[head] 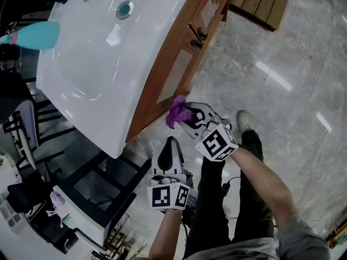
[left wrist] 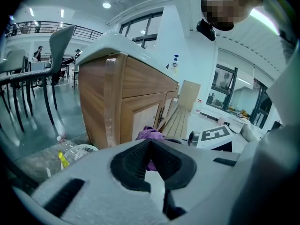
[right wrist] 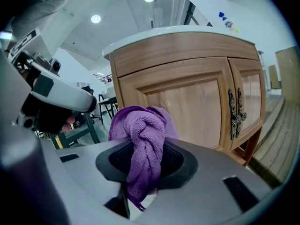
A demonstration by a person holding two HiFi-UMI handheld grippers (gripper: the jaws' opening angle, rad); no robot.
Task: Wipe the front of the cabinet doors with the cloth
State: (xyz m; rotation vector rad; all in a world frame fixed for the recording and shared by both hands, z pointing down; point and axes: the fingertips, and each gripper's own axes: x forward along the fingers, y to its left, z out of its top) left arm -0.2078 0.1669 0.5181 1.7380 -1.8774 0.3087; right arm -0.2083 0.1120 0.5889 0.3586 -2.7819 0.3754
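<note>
A white washbasin (head: 92,64) with a teal drain (head: 125,8) tops the wooden cabinet (right wrist: 187,55) straight ahead of both tools. The right tool (head: 190,118) pinches a bunched purple cloth (right wrist: 143,144) between its jaws. The cloth is just off the nearer cabinet door (right wrist: 187,109) — touching or not, I cannot tell. The left tool (head: 172,145), just behind the right one, is pressed together on nothing. Ahead-left of it a white basket (left wrist: 84,149) stands by the cabinet's side — contents unclear.

Washbasin (head: 103,53): white, glossy, with a teal drain plug (head: 125,8).
Teal bottle (head: 38,35): at the washbasin's left edge.
Slatted wood panel (head: 263,1): beyond the washbasin's far end.
</note>
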